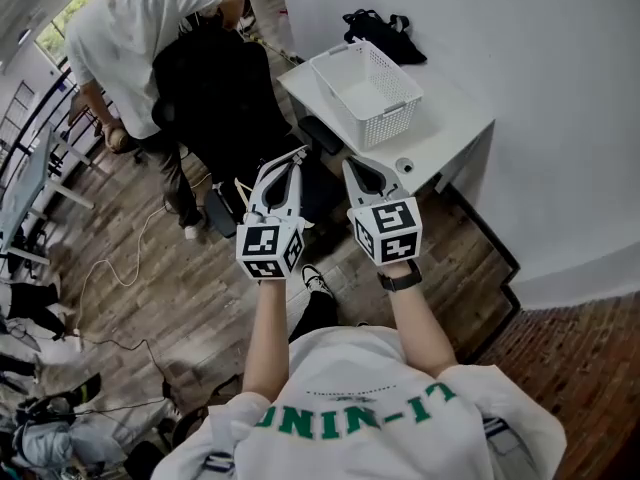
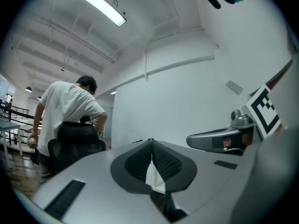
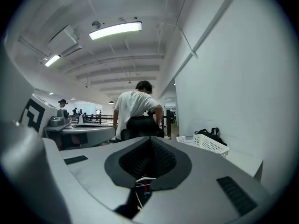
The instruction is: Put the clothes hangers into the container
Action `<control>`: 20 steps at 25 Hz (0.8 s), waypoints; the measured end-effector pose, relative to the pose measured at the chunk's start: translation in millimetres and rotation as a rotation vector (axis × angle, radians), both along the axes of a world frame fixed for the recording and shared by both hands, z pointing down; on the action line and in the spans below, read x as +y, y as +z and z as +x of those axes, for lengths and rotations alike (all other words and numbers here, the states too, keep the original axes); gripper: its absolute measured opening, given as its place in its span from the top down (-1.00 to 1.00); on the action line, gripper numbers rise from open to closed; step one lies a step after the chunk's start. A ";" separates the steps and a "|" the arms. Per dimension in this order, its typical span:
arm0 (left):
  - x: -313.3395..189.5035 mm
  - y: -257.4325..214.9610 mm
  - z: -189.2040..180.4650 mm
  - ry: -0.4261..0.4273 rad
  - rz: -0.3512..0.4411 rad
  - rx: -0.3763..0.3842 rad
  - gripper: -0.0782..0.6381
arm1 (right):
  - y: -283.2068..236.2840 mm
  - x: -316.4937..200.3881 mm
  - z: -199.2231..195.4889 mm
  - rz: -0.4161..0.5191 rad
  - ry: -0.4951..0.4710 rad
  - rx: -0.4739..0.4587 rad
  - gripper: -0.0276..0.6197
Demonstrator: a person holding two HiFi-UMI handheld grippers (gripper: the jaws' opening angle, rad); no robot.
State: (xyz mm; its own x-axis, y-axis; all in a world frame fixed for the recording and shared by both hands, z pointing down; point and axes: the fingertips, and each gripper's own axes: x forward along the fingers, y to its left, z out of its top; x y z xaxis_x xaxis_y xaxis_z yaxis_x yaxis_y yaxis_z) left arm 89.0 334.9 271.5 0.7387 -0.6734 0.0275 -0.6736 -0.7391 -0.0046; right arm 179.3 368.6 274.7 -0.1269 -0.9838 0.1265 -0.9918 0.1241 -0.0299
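The container is a white lattice basket (image 1: 366, 93) with nothing inside it, standing on a small white table (image 1: 455, 128) against the wall; its rim (image 3: 205, 143) shows in the right gripper view. No clothes hanger shows in any view. My left gripper (image 1: 299, 155) and right gripper (image 1: 351, 165) are held side by side in the air, short of the table's near edge and pointing toward it. The left gripper (image 2: 150, 141) has its pads together at the tips, with nothing held. The right gripper (image 3: 150, 138) is also shut and empty.
A black bag (image 1: 384, 34) lies on the table behind the basket. A person in a white shirt (image 1: 130, 38) bends over a black office chair (image 1: 215, 88) left of the table. Cables (image 1: 120, 268) trail over the wooden floor. The white wall (image 1: 520, 58) runs along the right.
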 end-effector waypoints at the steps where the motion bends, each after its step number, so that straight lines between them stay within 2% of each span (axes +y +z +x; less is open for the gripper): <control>1: -12.7 2.9 -4.6 -0.008 0.000 0.000 0.74 | 3.0 -12.4 -5.4 -0.004 -0.009 0.006 0.87; 8: -135.1 2.2 -34.8 -0.065 0.008 0.031 0.74 | 3.5 -138.6 -46.8 -0.007 -0.096 0.052 0.87; 13: -226.1 -10.9 -84.7 -0.131 0.025 0.044 0.74 | 0.1 -235.9 -88.7 -0.019 -0.163 0.056 0.87; 16: -272.4 4.1 -115.6 -0.187 0.002 0.014 0.74 | 12.9 -284.3 -112.4 -0.054 -0.197 0.065 0.87; 20: -311.6 32.1 -160.8 -0.247 -0.047 0.052 0.74 | 38.3 -319.3 -151.6 -0.100 -0.258 0.075 0.87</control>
State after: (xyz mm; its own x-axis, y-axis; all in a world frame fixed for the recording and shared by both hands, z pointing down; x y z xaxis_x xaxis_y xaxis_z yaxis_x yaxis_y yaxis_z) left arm -71.7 23.3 303.6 0.5530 -0.8326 0.0295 -0.8323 -0.5505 0.0654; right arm 27.7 49.3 312.9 -0.3581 -0.9024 0.2397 -0.9277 0.3729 0.0179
